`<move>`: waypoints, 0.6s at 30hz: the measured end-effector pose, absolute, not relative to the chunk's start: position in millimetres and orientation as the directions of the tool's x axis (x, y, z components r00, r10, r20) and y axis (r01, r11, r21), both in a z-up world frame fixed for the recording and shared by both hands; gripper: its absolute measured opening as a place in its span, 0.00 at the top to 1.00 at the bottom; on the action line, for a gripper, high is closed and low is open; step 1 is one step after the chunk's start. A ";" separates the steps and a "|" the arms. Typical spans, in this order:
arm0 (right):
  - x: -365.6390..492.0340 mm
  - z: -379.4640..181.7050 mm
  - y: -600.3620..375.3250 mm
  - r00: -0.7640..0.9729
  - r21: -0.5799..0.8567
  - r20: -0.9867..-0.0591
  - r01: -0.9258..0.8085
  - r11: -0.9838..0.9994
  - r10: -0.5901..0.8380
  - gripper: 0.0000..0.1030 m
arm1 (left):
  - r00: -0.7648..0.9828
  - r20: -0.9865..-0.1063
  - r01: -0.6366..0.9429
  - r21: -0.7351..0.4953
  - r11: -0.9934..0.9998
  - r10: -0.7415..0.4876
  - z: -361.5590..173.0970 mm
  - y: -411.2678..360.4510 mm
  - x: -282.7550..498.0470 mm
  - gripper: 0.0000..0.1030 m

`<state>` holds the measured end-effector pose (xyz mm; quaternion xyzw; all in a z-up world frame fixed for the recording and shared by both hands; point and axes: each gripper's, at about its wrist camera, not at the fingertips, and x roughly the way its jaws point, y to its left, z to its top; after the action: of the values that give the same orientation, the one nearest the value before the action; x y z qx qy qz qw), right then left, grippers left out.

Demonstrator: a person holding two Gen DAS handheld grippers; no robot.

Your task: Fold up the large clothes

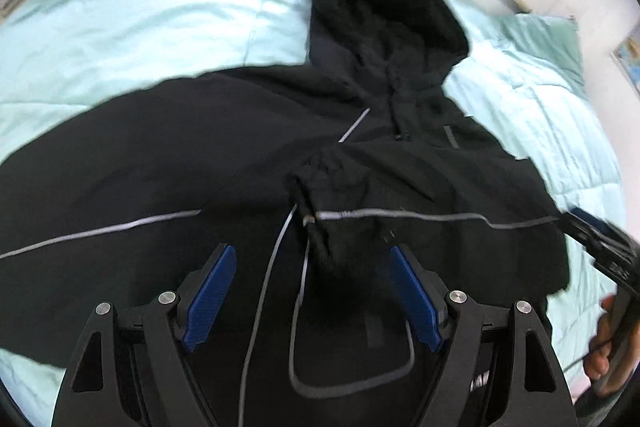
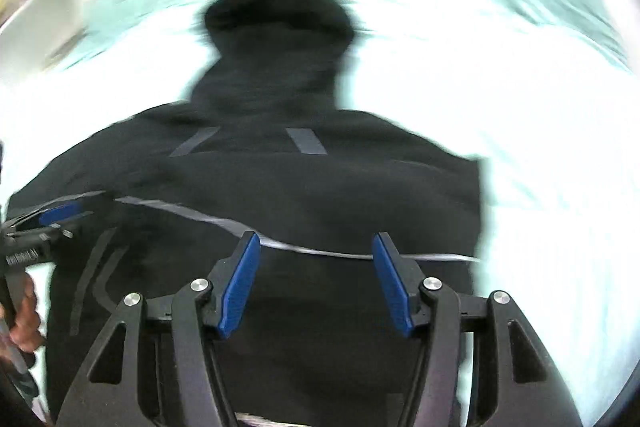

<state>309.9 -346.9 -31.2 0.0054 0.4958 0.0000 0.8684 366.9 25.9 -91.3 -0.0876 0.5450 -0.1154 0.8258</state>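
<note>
Black hoodie [image 1: 240, 155] on bed [image 1: 160, 19], hem cut off; right view blurred. Both grippers' jaws agape, empty.

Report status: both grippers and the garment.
Left gripper open, empty. Right gripper open, empty. Black hooded sweatshirt on pale-green quilt, one sleeve folded across. Nothing obstructing.

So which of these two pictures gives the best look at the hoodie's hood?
The left wrist view: the hood is fairly sharp there, with its drawstring hanging below. In the right wrist view the hood is only a motion-blurred dark shape.
</note>
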 end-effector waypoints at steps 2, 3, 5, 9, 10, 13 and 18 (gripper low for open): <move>312.0 -42.5 -377.3 0.481 0.024 -0.876 0.078 0.997 -0.016 0.42 | 0.323 -0.907 0.080 -0.257 0.963 -0.269 -112.9 16.2 384.5 0.22; 305.1 -47.2 -384.4 0.471 0.036 -0.882 0.101 0.994 -0.016 0.42 | 0.305 -0.909 0.075 -0.275 0.959 -0.285 -119.9 13.2 389.7 0.28; 303.4 -57.9 -400.1 0.447 0.058 -0.895 0.136 0.989 -0.009 0.42 | 0.297 -0.907 0.068 -0.293 0.954 -0.300 -129.7 6.6 397.3 0.68; 297.2 -59.9 -407.1 0.439 0.045 -0.898 0.146 0.988 -0.024 0.42 | 0.397 -0.856 0.107 -0.315 0.943 -0.331 -98.0 5.0 391.4 0.84; 297.8 -58.9 -405.7 0.447 0.060 -0.894 0.141 0.988 -0.010 0.42 | 0.442 -0.835 0.110 -0.310 0.944 -0.326 -81.3 10.4 386.5 0.84; 301.1 -58.0 -398.4 0.463 0.073 -0.887 0.128 0.989 0.005 0.42 | 0.512 -0.799 0.064 -0.332 0.941 -0.317 -50.1 47.3 378.0 0.84; 327.7 -110.4 -364.9 0.384 0.060 -0.923 0.073 0.996 0.028 0.42 | 0.297 -0.908 0.024 -0.302 0.953 -0.296 -122.2 78.6 390.3 0.79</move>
<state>327.7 -364.9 -110.4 0.0454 0.5547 -0.0137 0.8307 390.3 78.6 -122.2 -0.1161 0.5843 -0.1003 0.7969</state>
